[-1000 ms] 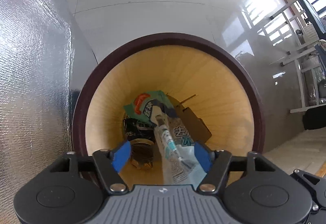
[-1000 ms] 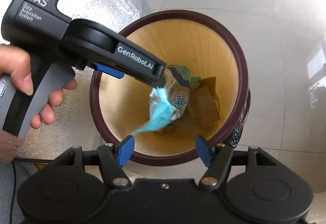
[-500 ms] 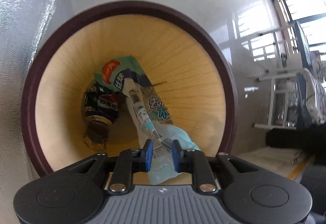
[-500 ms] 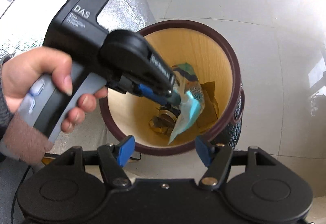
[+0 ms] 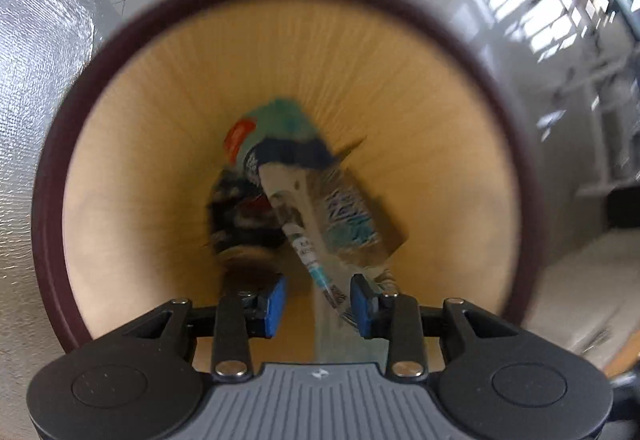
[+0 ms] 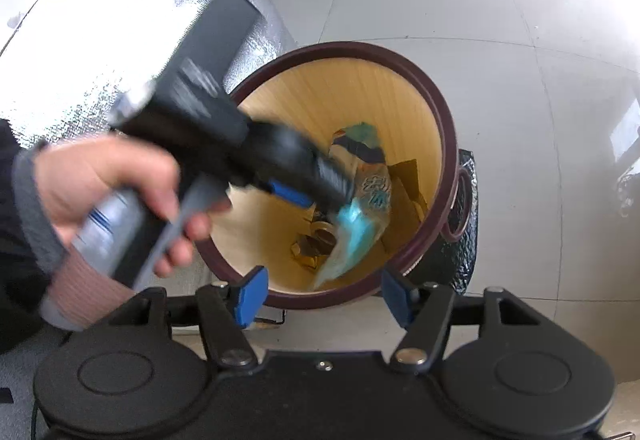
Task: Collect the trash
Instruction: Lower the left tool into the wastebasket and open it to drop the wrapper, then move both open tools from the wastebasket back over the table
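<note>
A round bin (image 5: 48, 200) with a dark red rim and a wood-coloured inside fills the left wrist view. My left gripper (image 5: 320, 304) points straight down into its mouth, and its jaws are opening. A pale blue plastic wrapper (image 5: 320, 276) hangs between them against the right pad, which no longer pinches it. From the right wrist the same wrapper (image 6: 352, 236) dangles under the left gripper (image 6: 332, 196) inside the bin (image 6: 440, 120). My right gripper (image 6: 324, 298) hovers open at the bin's near edge with nothing between its fingers.
The bin's bottom holds a green packet (image 5: 280, 120), a dark crushed can (image 5: 240, 216) and brown cardboard (image 6: 408, 184). A silver foil-covered surface (image 6: 120, 20) borders the bin on the left. A person's hand (image 6: 104, 192) grips the left tool. Glossy white tiles (image 6: 520, 20) lie beyond.
My left gripper dropped lower into the bin, pinched the wrapper half a second ago, and now its jaws have parted again. The right gripper drew back slightly from the bin.
</note>
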`<state>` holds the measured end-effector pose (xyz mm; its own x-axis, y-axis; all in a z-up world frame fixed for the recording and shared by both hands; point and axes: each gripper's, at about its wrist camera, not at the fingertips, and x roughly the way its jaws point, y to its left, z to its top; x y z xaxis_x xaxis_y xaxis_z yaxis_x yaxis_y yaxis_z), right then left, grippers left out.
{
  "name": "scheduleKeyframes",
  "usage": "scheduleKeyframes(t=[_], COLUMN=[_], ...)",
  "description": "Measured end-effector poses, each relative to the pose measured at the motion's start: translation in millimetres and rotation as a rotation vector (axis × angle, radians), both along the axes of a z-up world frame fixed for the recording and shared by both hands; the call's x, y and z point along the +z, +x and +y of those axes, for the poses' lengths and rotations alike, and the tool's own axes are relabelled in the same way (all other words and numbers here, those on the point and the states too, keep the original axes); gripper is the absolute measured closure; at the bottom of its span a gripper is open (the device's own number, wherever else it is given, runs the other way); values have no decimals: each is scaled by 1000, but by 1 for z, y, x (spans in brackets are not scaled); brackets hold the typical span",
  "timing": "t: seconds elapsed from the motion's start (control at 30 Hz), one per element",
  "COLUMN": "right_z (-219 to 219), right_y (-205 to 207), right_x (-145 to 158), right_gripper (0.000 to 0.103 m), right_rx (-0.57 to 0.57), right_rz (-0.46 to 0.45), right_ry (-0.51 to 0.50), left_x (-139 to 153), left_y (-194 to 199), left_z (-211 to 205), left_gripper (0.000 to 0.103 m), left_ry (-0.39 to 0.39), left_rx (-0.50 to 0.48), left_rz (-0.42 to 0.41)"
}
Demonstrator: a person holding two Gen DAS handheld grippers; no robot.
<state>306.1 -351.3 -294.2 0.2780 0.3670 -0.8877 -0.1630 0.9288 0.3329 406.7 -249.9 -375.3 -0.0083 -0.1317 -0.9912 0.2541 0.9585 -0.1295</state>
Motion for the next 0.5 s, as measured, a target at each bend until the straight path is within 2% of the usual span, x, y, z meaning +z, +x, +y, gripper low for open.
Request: scheduleKeyframes(t=[0.13, 0.2, 0.3, 0.37, 0.5], right_z=[-1, -4, -6, -6, -3], right_y=[-2, -2, -5, -6, -10], right_x=[3, 6, 15, 22, 38], right_gripper=[39, 39, 39, 39, 40], right_rx=[1, -5, -15, -22, -41], right_rz=[-5, -8, -17, -31, -59], right_ry=[-3, -8, -16, -20, -41], left_x=[-7, 3, 26, 41, 76], left_y=[-3, -3, -5, -8, -18], left_z=[12, 21, 27, 32, 39], left_gripper=[68, 68, 61, 50, 43], left_ry=[63, 36, -6, -31, -65], left_rx=[-21, 6, 22, 22, 24], left_rz=[-7, -17, -67, -97, -152])
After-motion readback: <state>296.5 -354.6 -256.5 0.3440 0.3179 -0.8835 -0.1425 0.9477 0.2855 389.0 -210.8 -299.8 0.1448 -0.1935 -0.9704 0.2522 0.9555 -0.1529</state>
